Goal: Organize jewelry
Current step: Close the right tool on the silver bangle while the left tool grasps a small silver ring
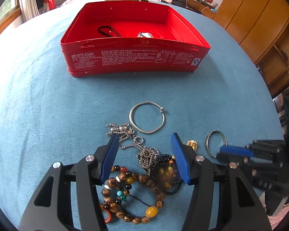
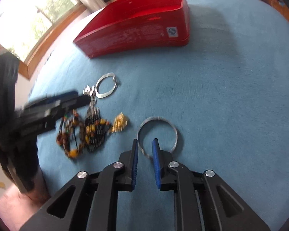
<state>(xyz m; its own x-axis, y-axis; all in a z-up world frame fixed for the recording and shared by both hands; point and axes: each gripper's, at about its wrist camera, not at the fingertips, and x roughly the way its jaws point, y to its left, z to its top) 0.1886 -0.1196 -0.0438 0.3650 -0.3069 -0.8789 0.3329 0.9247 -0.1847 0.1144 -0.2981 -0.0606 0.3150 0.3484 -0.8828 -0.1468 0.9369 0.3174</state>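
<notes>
My right gripper (image 2: 145, 143) has its blue ribbed pads astride the near rim of a thin silver bangle (image 2: 157, 132); a narrow gap shows on either side of the band, so I judge it not yet pinched. My left gripper (image 1: 144, 144) stands half open over the jewelry heap (image 1: 142, 175), holding nothing. Under it lie speckled brown wooden beads with an amber barrel bead, a strand of glossy black and orange beads, and a tangled steel ball chain (image 1: 144, 154).

Taking the red tin (image 1: 134, 57) as my landmark: it is open, rectangular, painted metal with round corners, and already holds a black cord (image 1: 106, 31) and a small silvery piece (image 1: 145, 35). Everything else sits on the blue bed cover (image 1: 48, 105) on my side of the tin: a smooth silver wire bracelet (image 1: 147, 117) nearest it, then the heap, a knobbly gold charm (image 1: 192, 144) and the bangle. I judge the job barely begun, with most pieces left.
</notes>
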